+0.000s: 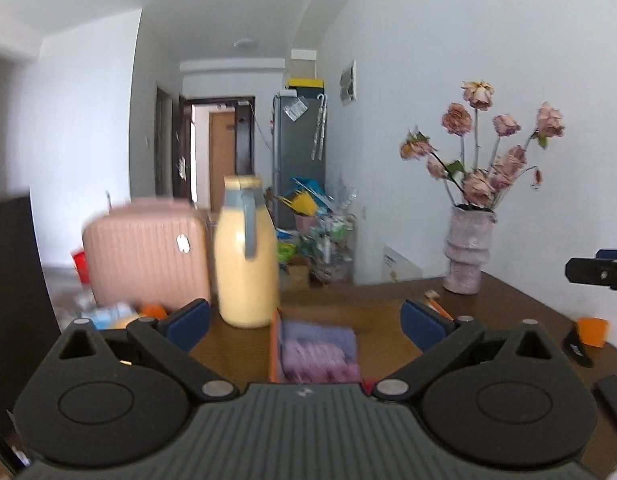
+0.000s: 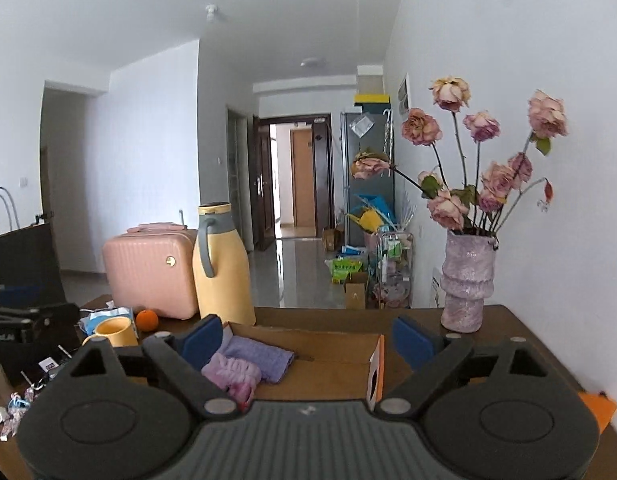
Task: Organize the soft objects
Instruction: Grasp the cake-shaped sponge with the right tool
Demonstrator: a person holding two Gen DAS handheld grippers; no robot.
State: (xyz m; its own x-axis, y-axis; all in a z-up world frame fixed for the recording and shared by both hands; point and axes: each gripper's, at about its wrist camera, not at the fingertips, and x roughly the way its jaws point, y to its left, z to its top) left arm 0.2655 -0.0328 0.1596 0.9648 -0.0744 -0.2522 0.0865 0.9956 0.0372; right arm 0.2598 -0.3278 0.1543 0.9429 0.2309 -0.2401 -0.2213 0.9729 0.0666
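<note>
- Left wrist view: the left gripper hangs above the brown desk with its jaws spread wide and nothing between them.
- Just past the gripper sits the cardboard box, its orange-edged wall to the left of a lilac towel and a pink fluffy cloth lying inside. This part is smeared by motion, so the exact folds cannot be made out.
- Behind the box, to its left, stands the yellow jug with a grey handle; the pink suitcase stands left of the jug.
- Behind and right of the box, the mottled vase holds dried roses.

- Right wrist view: the right gripper hovers over the cardboard box, jaws wide apart and holding nothing.
- The lilac towel lies at the left end of the box, with the pink fluffy cloth resting against its near edge.
- Left of the box sit a yellow mug and an orange; the yellow jug stands behind the box's left corner, the pink suitcase beside it.
- The vase stands on the desk, behind the box's right end.
</note>
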